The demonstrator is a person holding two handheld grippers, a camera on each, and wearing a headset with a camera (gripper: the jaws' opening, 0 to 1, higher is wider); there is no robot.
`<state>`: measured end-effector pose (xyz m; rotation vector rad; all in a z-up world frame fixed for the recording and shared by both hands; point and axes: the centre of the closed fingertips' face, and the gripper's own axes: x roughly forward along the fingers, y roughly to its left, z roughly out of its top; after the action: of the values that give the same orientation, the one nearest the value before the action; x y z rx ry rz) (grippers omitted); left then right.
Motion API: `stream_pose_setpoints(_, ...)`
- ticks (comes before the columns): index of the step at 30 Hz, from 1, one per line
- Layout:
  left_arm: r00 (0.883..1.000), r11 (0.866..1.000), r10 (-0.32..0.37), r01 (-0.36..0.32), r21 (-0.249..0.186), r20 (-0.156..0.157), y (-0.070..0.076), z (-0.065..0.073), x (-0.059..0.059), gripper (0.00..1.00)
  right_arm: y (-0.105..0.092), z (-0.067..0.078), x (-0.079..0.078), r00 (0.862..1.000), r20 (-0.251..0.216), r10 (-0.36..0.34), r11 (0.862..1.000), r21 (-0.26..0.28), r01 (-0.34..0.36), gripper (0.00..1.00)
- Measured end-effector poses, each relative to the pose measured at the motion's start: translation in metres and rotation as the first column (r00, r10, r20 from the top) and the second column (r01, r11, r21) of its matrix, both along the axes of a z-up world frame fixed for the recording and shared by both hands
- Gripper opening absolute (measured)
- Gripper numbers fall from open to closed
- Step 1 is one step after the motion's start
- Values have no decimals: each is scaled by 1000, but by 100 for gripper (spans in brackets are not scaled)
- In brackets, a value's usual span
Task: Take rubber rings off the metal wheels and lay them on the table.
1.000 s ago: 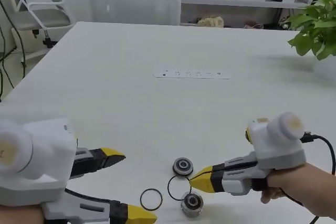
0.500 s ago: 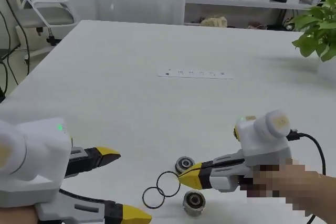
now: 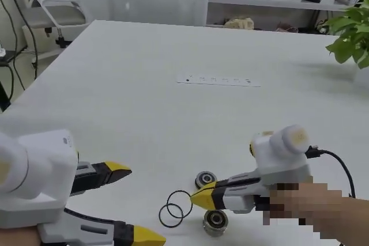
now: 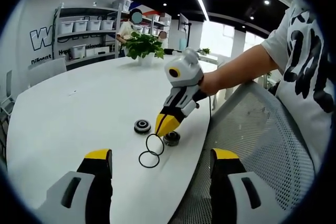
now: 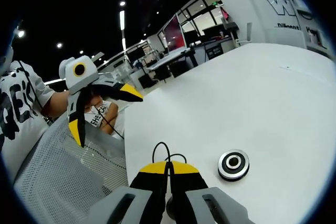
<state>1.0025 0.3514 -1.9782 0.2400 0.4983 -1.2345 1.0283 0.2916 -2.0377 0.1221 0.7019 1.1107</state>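
Note:
My right gripper (image 3: 196, 198) is shut on a thin black rubber ring (image 3: 180, 191), low over the white table (image 3: 173, 113). That ring overlaps a second black ring (image 3: 160, 216) lying flat on the table. Two metal wheels stand close by, one behind the jaws (image 3: 205, 178) and one in front (image 3: 215, 220). My left gripper (image 3: 132, 203) hangs open at the bottom left, apart from the rings. In the left gripper view its own jaws (image 4: 161, 156) frame both rings (image 4: 148, 167) and the right gripper (image 4: 167, 124). The right gripper view shows the shut jaws (image 5: 168, 168), the held ring (image 5: 157, 146) and one wheel (image 5: 234, 163).
A flat white power strip (image 3: 218, 80) lies mid-table. A green plant (image 3: 351, 33) stands at the far right edge. Office chairs (image 3: 167, 7) and shelves are behind the table. A cable (image 3: 337, 162) trails from the right gripper.
The right gripper has carried its ring leftward, from beside the wheels to over the ring lying on the table. The left gripper has stayed open and nearly still.

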Motion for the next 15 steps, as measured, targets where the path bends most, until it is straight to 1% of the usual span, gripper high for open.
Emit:
stream_pose_setpoints(3, 1000, 1000, 1, -1, 1, -2, 0, 0, 0, 74, 3, -1, 1, 1000, -8, -1, 1000, 2, 1, 0)
stream_pose_setpoints(7, 1000, 1000, 2, -2, 3, -3, 1, -1, -1, 74, 7, -7, 2, 1000, -23, -5, 1000, -6, 5, 0)
stream_pose_setpoints(11, 1000, 1000, 2, -2, 6, -5, 1, -2, 0, 74, 10, -13, 0, 999, -38, -2, 1000, -19, 1, 0)
stream_pose_setpoints(15, 1000, 1000, 3, -3, 10, -1, 2, -2, 0, 74, 10, -17, 1, 999, -47, -12, 1000, -26, 11, 0)
